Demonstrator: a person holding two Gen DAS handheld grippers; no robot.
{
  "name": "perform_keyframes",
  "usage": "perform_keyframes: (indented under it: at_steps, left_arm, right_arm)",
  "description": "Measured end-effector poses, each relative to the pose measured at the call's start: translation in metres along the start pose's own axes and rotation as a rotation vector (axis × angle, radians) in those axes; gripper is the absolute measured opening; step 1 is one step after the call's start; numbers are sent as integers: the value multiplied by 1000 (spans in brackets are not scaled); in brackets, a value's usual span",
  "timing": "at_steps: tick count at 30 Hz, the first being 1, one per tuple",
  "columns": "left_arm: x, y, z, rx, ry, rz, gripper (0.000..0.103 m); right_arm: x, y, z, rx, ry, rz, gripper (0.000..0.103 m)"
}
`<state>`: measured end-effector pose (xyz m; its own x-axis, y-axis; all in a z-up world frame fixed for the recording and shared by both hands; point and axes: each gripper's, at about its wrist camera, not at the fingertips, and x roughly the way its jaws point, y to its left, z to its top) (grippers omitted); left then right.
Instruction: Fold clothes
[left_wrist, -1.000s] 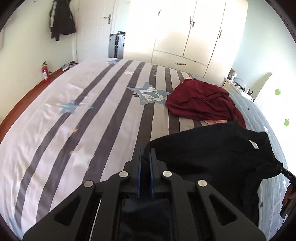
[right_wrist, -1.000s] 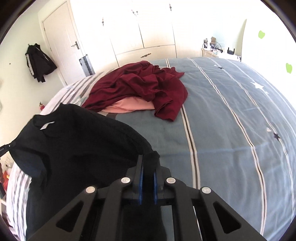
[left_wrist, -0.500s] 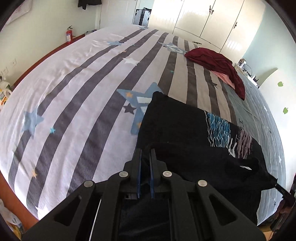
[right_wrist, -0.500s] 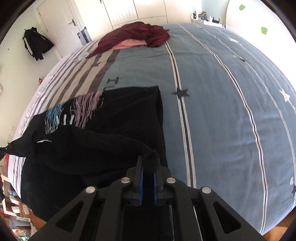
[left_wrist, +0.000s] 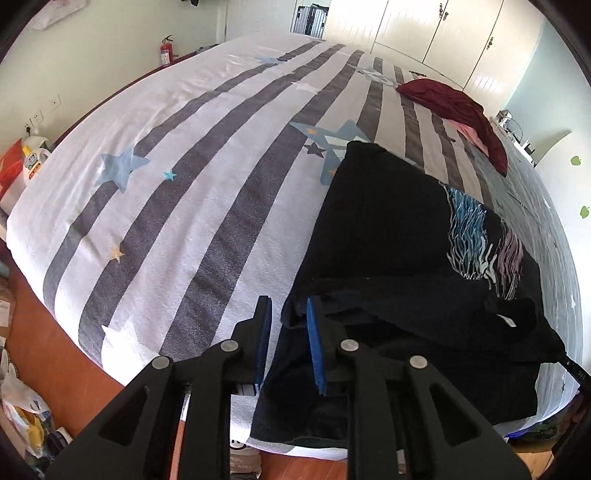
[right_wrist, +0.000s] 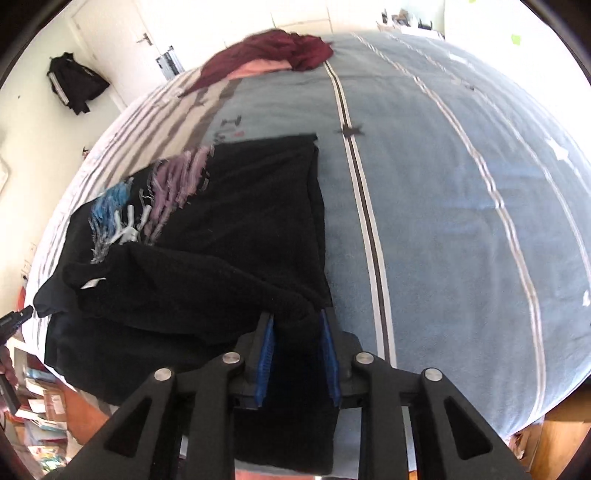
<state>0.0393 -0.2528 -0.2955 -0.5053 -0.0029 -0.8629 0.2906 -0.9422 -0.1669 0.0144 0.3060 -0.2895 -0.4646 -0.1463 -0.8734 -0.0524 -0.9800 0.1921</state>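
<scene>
The black shirt (left_wrist: 399, 236) lies at the bed's (left_wrist: 192, 192) near edge. Both the left gripper (left_wrist: 289, 310) and right gripper (right_wrist: 297, 325) stand parted around bunched cloth. Only the right view shows the hanging jacket (right_wrist: 75, 86).

Bedroom in strong daylight, with a wide bed (left_wrist: 207, 192) under a cover striped white and grey on one half, blue-grey with thin pale lines (right_wrist: 461, 192) on the other, scattered with star prints. Beyond the bed's far edge, white wardrobe doors (left_wrist: 443, 33) and a white room door (right_wrist: 122, 44), a dark jacket (right_wrist: 75, 86) hung on the pale wall beside it, a red fire extinguisher (left_wrist: 165, 51) low against the wall, green leaf stickers (left_wrist: 574, 161) opposite. Reddish wooden floor (left_wrist: 55, 354) off the near corner, cluttered with bags (left_wrist: 26, 417) and a detergent bottle (left_wrist: 34, 158).
</scene>
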Motion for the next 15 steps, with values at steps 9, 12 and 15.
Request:
perform_keyframes:
  at_steps: [9,12,15]
  left_arm:
    - [8,-67,36,69,-29,-138,22]
    - [30,-96,38,94,36,-197,32]
    - [55,-122,36,128,89,-213,34]
  right_arm:
    - [-14,46,26,8,-109,54,36]
    - [-9,57,33,46,-129,121,49]
    - [27,82,39,-16,-77,159,50]
